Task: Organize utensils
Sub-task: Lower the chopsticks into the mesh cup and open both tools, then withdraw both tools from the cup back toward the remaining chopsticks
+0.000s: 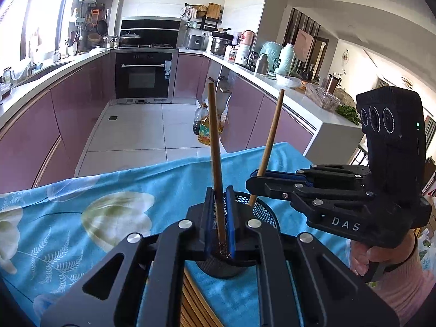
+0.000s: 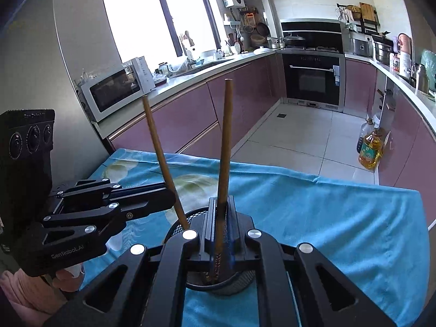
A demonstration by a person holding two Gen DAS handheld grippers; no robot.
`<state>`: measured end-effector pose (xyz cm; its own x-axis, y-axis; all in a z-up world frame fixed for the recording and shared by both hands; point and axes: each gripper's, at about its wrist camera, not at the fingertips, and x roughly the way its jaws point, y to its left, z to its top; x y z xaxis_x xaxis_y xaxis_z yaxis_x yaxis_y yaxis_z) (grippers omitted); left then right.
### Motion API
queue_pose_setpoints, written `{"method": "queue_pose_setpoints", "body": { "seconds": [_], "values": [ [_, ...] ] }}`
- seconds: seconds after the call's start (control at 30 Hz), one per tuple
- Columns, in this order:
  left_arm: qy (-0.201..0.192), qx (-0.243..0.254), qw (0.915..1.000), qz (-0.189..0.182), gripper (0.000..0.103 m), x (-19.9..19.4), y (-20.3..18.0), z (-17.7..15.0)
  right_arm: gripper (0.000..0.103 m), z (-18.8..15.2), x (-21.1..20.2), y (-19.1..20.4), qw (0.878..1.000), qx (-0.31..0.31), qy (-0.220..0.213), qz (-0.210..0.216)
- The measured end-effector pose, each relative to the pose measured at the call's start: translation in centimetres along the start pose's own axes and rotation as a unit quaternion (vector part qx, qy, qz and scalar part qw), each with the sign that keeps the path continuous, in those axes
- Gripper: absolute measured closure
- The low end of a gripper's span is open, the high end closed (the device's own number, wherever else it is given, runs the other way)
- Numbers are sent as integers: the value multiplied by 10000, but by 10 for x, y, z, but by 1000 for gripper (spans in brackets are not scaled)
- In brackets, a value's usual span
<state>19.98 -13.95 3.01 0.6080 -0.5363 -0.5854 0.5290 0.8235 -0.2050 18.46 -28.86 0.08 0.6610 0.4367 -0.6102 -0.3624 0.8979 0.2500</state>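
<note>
A black mesh cup (image 1: 261, 212) (image 2: 234, 280) stands on the blue floral cloth. My left gripper (image 1: 220, 218) is shut on a wooden chopstick (image 1: 215, 147), held upright with its lower end inside the cup. My right gripper (image 2: 221, 229) is shut on a second chopstick (image 2: 225, 141), also upright with its lower end in the cup. In the left wrist view the right gripper (image 1: 254, 181) comes in from the right, holding its chopstick (image 1: 272, 133). In the right wrist view the left gripper (image 2: 170, 193) comes in from the left with its chopstick (image 2: 160, 152).
The blue cloth (image 1: 81, 204) (image 2: 340, 218) covers the table. A bundle of more wooden chopsticks (image 1: 196, 305) lies near the front edge, under my left gripper. Beyond the table are tiled floor, purple cabinets, an oven (image 1: 143, 73) and oil bottles (image 1: 204, 128).
</note>
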Motion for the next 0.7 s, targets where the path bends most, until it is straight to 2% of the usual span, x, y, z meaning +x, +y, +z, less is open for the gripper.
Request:
{"method": "queue_pose_setpoints", "body": {
  "seconds": [0.13,0.17,0.33,0.4,0.47,0.6,0.7],
  "values": [
    [-2,-71,10000,39,90,7,7,-2,94,5,4,-4,9999,101,-33,-69],
    [-21,-76,10000,52,86,6,7,-2,93,6,4,-4,9999,131,-42,-88],
    [-275,-151,9991,298,73,-6,13,-11,80,2,-2,-9,9991,238,-240,-262],
    [-404,-189,9982,410,65,-16,18,-17,66,0,-9,-11,9984,253,-393,-310],
    [-522,-228,9970,517,61,-28,23,-24,64,-4,-20,-8,9972,211,-571,-442],
    [-525,-172,9952,803,58,-47,34,-46,64,-19,-48,4,9962,118,-841,-195],
    [-306,-99,9947,979,55,-52,42,-70,62,-41,-60,23,9968,-106,-793,66]
  ]
}}
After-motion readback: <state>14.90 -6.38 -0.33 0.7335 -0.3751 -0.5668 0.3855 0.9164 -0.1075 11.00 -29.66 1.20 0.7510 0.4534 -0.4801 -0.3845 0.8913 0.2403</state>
